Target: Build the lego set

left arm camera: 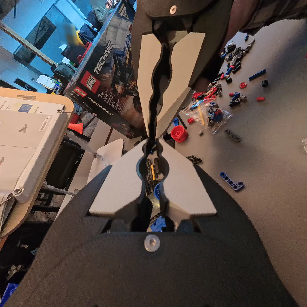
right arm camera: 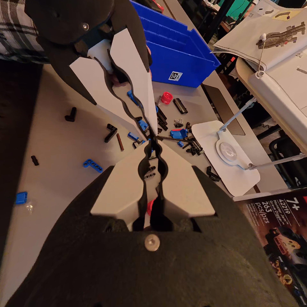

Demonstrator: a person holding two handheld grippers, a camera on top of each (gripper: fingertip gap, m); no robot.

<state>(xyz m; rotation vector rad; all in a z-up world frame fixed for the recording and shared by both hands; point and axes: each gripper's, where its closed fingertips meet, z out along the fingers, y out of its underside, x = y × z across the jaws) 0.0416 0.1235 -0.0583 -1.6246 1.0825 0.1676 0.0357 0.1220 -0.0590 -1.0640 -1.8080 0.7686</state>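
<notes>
Scene: two hand-held grippers meet tip to tip above a grey bench (right arm camera: 54, 149) strewn with loose lego pieces.
Left gripper (left arm camera: 152, 141): jaws clenched at the tips; a small dark and blue piece seems pinched there, too hidden to name.
Right gripper (right arm camera: 153, 141): jaws clenched on the end of a thin black axle (right arm camera: 174, 139).
Axle direction: its long axis runs from the right jaws outward toward the white stand base (right arm camera: 232, 166), roughly level with the bench.
Key relation: both tips touch at one point, so the joining seems to happen right there; neither hand is clearly nearer.
Other parts: red wheel hub (left arm camera: 179, 133), blue angled beam (left arm camera: 231, 182), bag of pieces (left arm camera: 209, 114), lego box (left arm camera: 106, 86), blue bin (right arm camera: 174, 54).
</notes>
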